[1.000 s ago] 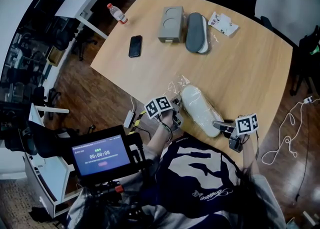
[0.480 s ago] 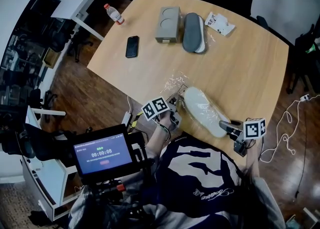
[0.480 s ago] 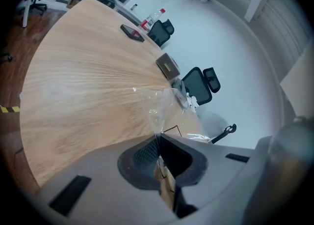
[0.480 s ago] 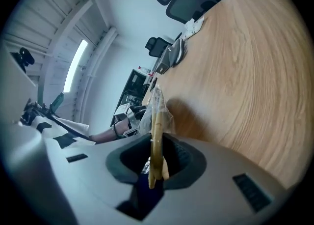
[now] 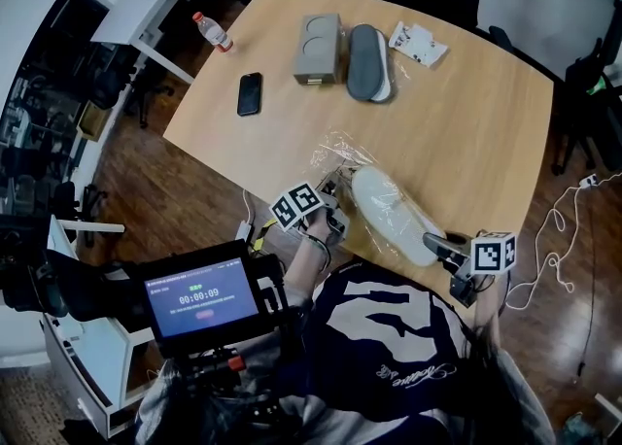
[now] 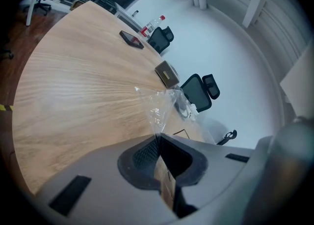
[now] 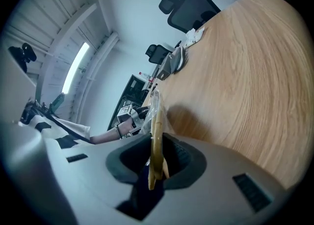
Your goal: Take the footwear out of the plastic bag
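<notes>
A white slipper (image 5: 387, 208) lies inside a clear plastic bag (image 5: 339, 149) near the table's front edge. My left gripper (image 5: 335, 210) is at the slipper's left end, shut on a pinch of the bag's film (image 6: 159, 107); the film rises straight out of the closed jaws (image 6: 158, 138). My right gripper (image 5: 434, 240) is at the slipper's right end. Its jaws (image 7: 154, 144) are closed on the thin beige edge of the slipper (image 7: 157, 121), with some film beside it. The crumpled bag mouth spreads toward the table's middle.
On the wooden table (image 5: 466, 113) farther back lie a grey slipper (image 5: 367, 49), a grey box (image 5: 319, 48), a black phone (image 5: 250, 93) and a white packet (image 5: 418, 43). A bottle (image 5: 211, 31) stands at the far left corner. Office chairs ring the far side.
My right gripper has shifted a little to the right with the slipper's end. The bag's film near my left gripper looks more stretched out. Both grips have held.
</notes>
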The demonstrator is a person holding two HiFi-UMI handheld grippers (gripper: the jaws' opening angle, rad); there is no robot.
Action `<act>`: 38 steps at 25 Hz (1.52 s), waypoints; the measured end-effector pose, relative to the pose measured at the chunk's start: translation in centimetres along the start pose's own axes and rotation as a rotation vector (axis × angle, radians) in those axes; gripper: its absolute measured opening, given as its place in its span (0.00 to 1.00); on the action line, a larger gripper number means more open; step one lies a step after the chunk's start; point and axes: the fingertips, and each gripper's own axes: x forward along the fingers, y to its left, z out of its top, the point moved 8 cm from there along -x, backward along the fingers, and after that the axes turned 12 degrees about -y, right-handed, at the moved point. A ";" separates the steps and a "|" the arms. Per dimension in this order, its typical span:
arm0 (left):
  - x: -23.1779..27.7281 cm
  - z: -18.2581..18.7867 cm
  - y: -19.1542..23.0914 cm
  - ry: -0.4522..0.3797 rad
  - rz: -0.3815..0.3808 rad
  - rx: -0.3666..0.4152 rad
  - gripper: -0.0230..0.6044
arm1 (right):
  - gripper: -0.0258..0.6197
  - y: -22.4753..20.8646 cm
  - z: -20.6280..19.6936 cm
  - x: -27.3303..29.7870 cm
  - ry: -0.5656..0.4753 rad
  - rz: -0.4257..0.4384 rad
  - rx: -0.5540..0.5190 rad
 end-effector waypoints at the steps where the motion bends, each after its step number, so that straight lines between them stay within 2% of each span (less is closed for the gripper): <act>1: 0.0 0.4 0.2 -0.023 0.022 0.000 0.05 | 0.15 0.0 -0.1 -0.2 0.011 -0.011 -0.003; 4: 0.0 2.2 1.3 -0.091 0.071 -0.038 0.05 | 0.15 -0.6 -0.4 -1.5 0.036 -0.053 -0.018; 8: -0.2 3.7 2.3 -0.124 0.099 -0.062 0.05 | 0.15 -1.1 0.0 -3.9 -0.019 -0.078 -0.001; 12: -0.6 3.6 3.1 -0.177 0.139 -0.116 0.05 | 0.15 -1.2 0.5 -5.9 -0.061 -0.115 -0.006; 19: -1.0 3.6 3.6 -0.209 0.184 -0.115 0.05 | 0.15 -2.4 0.6 -9.8 -0.172 -0.187 0.033; 23: -1.0 3.3 3.5 -0.216 0.195 -0.136 0.05 | 0.15 -1.0 2.0 -10.8 -0.276 -0.145 0.031; 27: -0.9 2.3 2.9 -0.195 0.183 -0.129 0.05 | 0.15 0.7 3.4 -10.5 -0.367 -0.051 0.037; 32: -0.4 0.4 1.4 -0.122 0.133 -0.097 0.05 | 0.15 2.2 4.7 -7.7 -0.364 0.038 0.027; 38: 0.0 -3.0 -0.6 -0.027 0.071 -0.082 0.05 | 0.15 1.8 4.9 -2.4 -0.291 0.065 0.052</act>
